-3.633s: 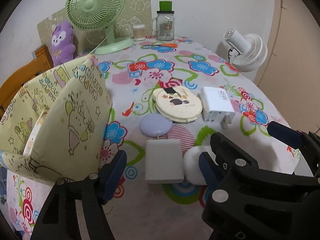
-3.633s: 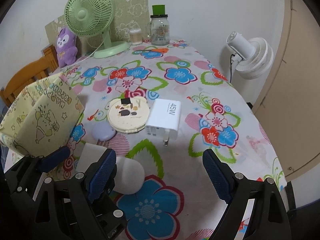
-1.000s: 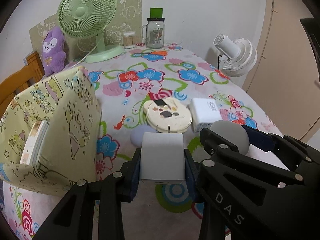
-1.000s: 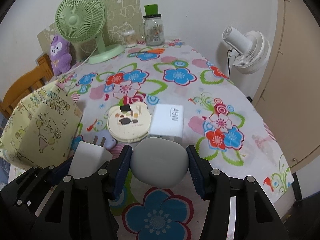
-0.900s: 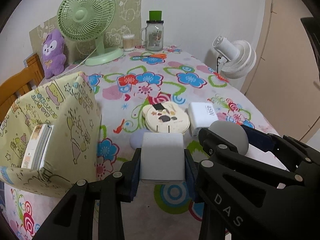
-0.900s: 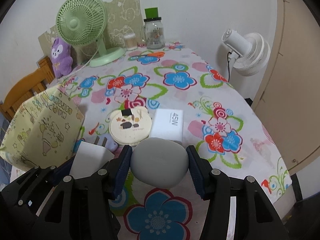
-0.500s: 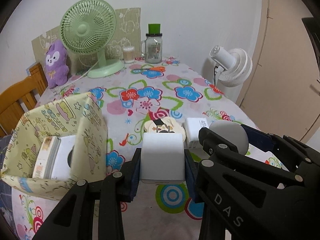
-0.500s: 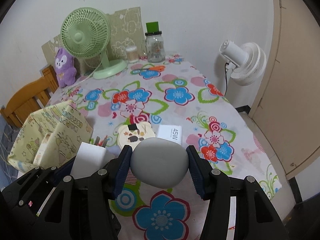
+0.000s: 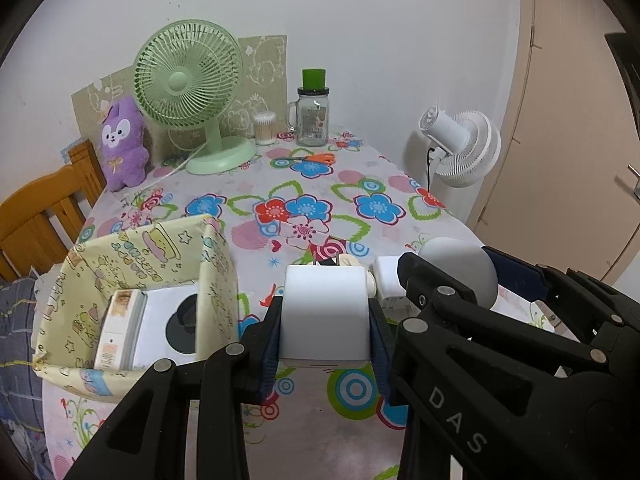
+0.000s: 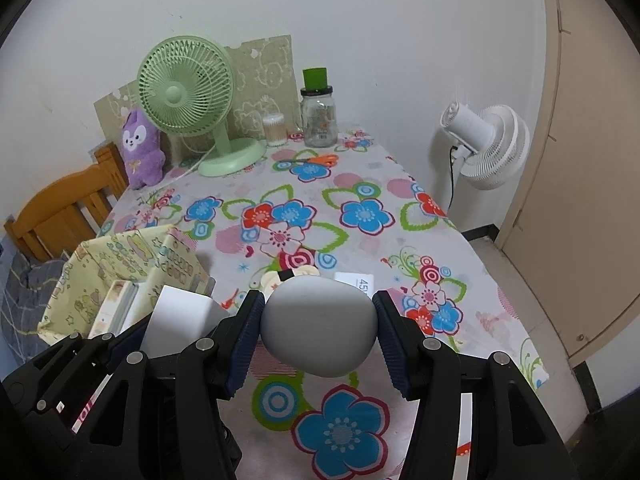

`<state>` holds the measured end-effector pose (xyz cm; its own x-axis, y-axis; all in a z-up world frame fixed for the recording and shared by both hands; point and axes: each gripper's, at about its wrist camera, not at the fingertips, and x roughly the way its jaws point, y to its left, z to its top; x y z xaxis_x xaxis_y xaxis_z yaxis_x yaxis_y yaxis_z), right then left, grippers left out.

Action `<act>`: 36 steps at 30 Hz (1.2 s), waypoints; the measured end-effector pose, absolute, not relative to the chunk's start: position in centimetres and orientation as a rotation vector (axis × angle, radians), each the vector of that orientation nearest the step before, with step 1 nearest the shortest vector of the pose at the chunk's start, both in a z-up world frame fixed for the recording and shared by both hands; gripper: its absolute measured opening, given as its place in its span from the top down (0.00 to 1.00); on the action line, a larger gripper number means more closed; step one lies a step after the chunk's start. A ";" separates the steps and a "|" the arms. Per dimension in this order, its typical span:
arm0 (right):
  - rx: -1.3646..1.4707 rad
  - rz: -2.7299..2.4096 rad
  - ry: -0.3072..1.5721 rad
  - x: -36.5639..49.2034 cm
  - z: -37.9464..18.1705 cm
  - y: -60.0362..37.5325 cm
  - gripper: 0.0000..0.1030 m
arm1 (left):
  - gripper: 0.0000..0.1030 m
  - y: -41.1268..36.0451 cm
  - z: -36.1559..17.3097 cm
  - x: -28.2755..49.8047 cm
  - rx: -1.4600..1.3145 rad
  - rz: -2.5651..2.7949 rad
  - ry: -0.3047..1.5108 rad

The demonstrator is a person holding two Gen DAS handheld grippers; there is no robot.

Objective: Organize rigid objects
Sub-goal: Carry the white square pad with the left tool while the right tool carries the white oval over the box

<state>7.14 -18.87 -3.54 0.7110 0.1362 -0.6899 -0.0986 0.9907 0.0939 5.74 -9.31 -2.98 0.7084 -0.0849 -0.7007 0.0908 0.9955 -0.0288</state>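
Two-handed sorting, midway. The left tongs (image 9: 325, 320) are clenched on a white, square-bodied plug adapter (image 9: 325, 312), held clear of the bench with its prongs pointing away from the camera; the right tongs (image 10: 319, 334) are clenched on a smooth grey, pebble-shaped case (image 10: 319, 326), likewise lifted above the bench. To the left stands the open yellow cartoon-print fabric box (image 9: 216, 280), which already contains a white flat carton with a dark round print (image 9: 168, 324) and a slim box standing on edge (image 9: 118, 330) beside it, so part of the sorting appears done. Still lying on the flower-print tablecloth of the bench (image 10: 360, 184), beyond the held pieces, are a cream round compact (image 10: 296, 272) and a white charger block marked 45 (image 10: 356, 279); these, with the two pieces in the tongs, seem to remain to be boxed. At the far end of the bench stand a green desk fan (image 9: 188, 80), a purple plush rabbit (image 9: 122, 144), a glass jar with a green lid (image 9: 313, 112) and orange-handled scissors (image 9: 316, 157). A wooden chair (image 10: 64, 208) sits at the left, a white floor fan (image 10: 486, 144) at the right against a plain white wall, with a beige door beyond.
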 end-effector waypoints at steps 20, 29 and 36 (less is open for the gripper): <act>0.035 0.178 0.730 7.0 -0.5 -14.7 0.43 | 0.62 -5.3 -0.3 5.2 0.010 -0.065 0.732; 0.025 0.208 0.733 7.4 -0.2 -12.2 0.43 | 0.62 -2.9 0.0 5.3 0.004 -0.044 0.728; 0.015 0.223 0.736 7.8 -0.1 -10.0 0.43 | 0.62 -1.0 -0.1 5.6 -0.003 -0.028 0.730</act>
